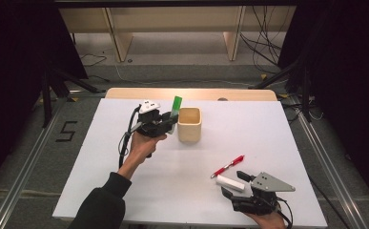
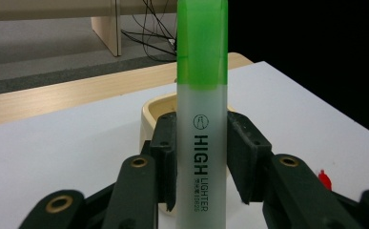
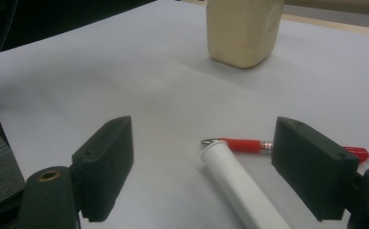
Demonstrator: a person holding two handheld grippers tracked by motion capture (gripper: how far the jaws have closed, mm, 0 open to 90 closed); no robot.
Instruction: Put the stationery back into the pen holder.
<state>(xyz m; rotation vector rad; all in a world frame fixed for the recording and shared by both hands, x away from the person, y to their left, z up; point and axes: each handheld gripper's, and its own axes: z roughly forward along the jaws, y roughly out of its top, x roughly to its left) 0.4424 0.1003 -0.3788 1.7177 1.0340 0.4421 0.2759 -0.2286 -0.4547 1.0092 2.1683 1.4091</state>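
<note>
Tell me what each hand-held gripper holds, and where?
Left hand-held gripper clamps the green highlighter on its frosted barrel. Right hand-held gripper holds nothing.

Light falls from above onto my white table (image 1: 182,176), which reads bright and even in the high view while the room to either side of my grippers sinks into near black, and the cup (image 1: 189,125) throws only a soft, short shadow. Just ahead of my left gripper (image 2: 202,160), the green highlighter (image 2: 202,119) stands sharp with a mild sheen, the floor and cables beyond it slightly soft. Past my right gripper (image 3: 220,167), the picture is dimmer and greyish, the near pads grainy, the cup softly blurred.
</note>
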